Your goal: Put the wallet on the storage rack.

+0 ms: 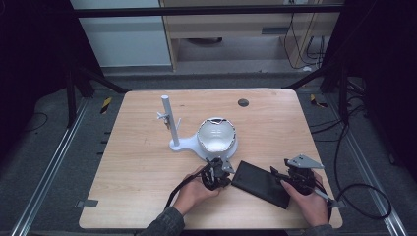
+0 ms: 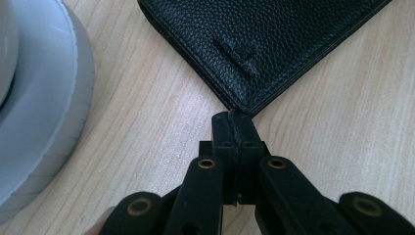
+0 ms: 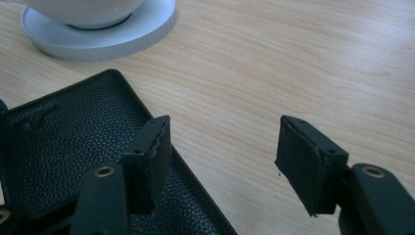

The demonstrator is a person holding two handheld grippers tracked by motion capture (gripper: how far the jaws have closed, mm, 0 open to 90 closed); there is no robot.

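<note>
Table [image 1: 147, 162]: pale wood, fine straight grain, with one dark round spot [image 1: 243, 103] beyond the stand. Stand [image 1: 183, 143]: white base and post; the bowl [image 1: 216, 133] on it is white, its rim possibly marked with darker flecks, too small to confirm. Wallet [image 2: 254, 44], nearer than the stand: black, pebbled grain, matching stitched edge and a small embossed mark. Left gripper [image 2: 234, 117] and right gripper [image 3: 222, 152]: black with brass-coloured rivets; the right one carries a grey plate [image 1: 303, 161]. Sleeves [image 1: 167, 223]: grey.
</note>
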